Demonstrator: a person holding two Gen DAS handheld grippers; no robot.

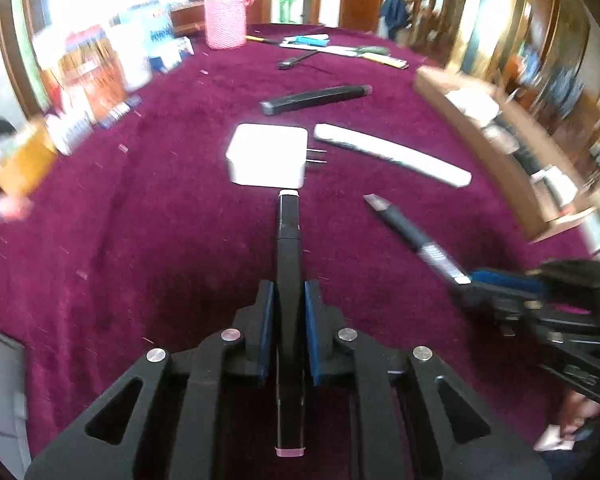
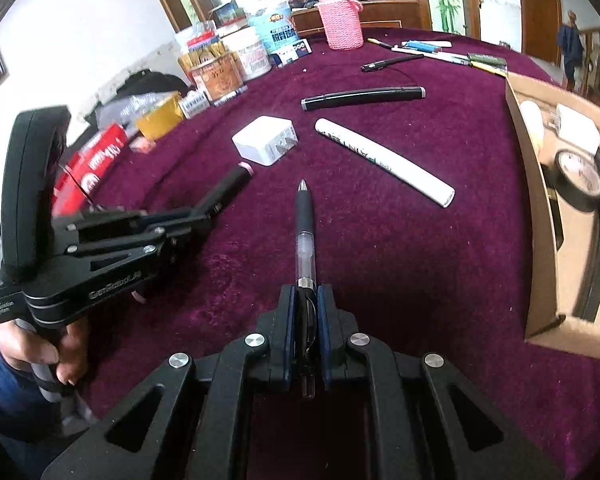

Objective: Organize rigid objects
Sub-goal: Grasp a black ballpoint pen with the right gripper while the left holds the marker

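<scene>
Right wrist view, left to right. Far left: a hand (image 2: 48,354) grips the handle of the left gripper (image 2: 210,210), whose jaws are clamped on a black marker (image 2: 230,182); its pink-capped end sticks out toward frame centre, lifted off the cloth, probably ready to carry.

Upper left: boxes and jars crowd the table edge, clutter rather than targets by the look of it.

Centre: a white charger (image 2: 262,144) with its prongs out lies on the maroon cloth (image 2: 420,260). Right of it lies a white paint marker (image 2: 384,160), and above that a black-grey marker (image 2: 364,98). All three lie loose and apart, likely still waiting to be sorted.

Lower centre: the right gripper (image 2: 308,308) is clamped on a ballpoint pen (image 2: 305,220), gripped near its back end so the tip points forward along the fingers, which suits dropping it in lengthwise.

Right edge: a cardboard box (image 2: 540,208) already holds a tape roll, a charger and pens, so it's probably the destination.

Left wrist view, bottom centre: the marker runs between the pads, with the charger just past its tip.
</scene>
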